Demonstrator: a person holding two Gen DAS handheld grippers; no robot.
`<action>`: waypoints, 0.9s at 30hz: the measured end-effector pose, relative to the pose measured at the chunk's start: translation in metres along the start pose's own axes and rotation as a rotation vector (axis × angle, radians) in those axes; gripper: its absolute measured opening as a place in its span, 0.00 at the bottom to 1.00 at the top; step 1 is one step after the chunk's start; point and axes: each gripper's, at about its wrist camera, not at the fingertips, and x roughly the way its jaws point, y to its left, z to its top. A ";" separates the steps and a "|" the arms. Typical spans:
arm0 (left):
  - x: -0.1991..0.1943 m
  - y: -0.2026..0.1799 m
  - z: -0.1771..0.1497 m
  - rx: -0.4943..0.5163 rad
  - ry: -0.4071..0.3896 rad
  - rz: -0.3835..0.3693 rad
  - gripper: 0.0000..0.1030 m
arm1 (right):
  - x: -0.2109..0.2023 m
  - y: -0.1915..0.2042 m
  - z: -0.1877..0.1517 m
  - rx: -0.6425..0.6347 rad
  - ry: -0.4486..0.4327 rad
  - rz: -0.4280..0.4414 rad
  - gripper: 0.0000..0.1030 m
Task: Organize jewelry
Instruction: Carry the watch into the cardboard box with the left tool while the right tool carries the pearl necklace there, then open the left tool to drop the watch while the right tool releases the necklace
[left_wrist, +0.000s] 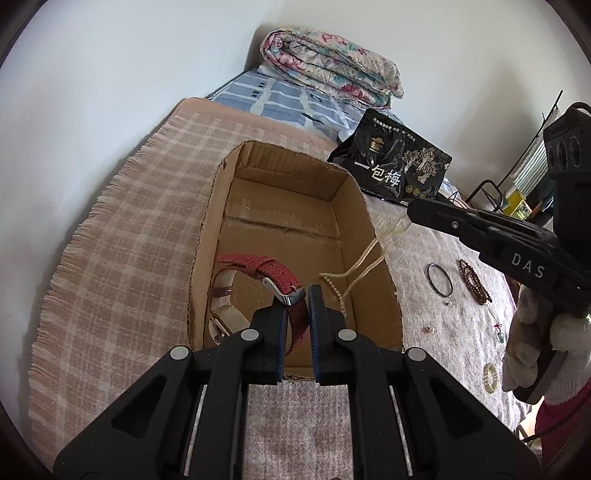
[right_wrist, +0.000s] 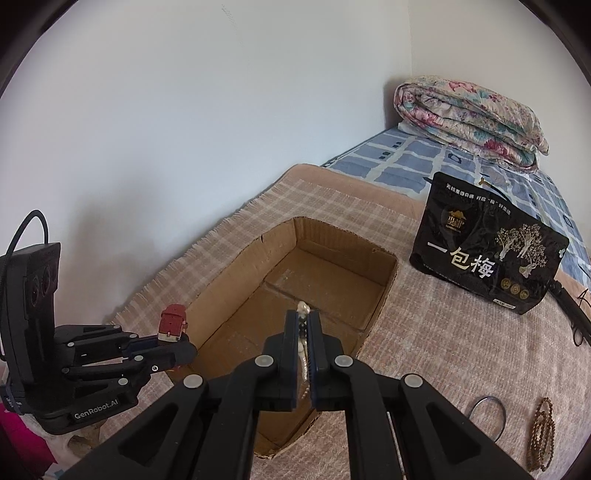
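An open cardboard box (left_wrist: 365, 218) sits on the bed; it also shows in the right wrist view (right_wrist: 384, 295). My left gripper (left_wrist: 297, 299) is shut on a red watch strap (left_wrist: 273, 273) and holds it over the box's near end; the same strap (right_wrist: 171, 321) shows in the right wrist view. A beige strap (left_wrist: 225, 306) lies inside the box. My right gripper (right_wrist: 303, 321) is shut on a pearl necklace (right_wrist: 303, 308) above the box; its strand (left_wrist: 354, 273) hangs over the box's right wall. A black ring (left_wrist: 439, 278) and a brown bead bracelet (left_wrist: 474, 280) lie on the blanket.
A black snack bag (left_wrist: 395, 162) stands behind the box. A folded floral quilt (left_wrist: 332, 62) lies at the bed's far end by the wall. A small pale bead bracelet (left_wrist: 490, 376) lies on the blanket at the right. A plaid fringed cloth (left_wrist: 122, 258) covers the left side.
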 end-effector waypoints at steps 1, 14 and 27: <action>0.000 0.000 0.000 -0.001 -0.002 0.002 0.09 | 0.001 -0.001 -0.001 0.002 0.003 -0.002 0.03; -0.019 -0.005 0.003 0.005 -0.059 0.023 0.49 | -0.022 -0.009 -0.009 0.029 -0.045 -0.067 0.77; -0.048 -0.032 -0.003 0.048 -0.109 0.036 0.49 | -0.072 -0.025 -0.021 0.073 -0.110 -0.160 0.89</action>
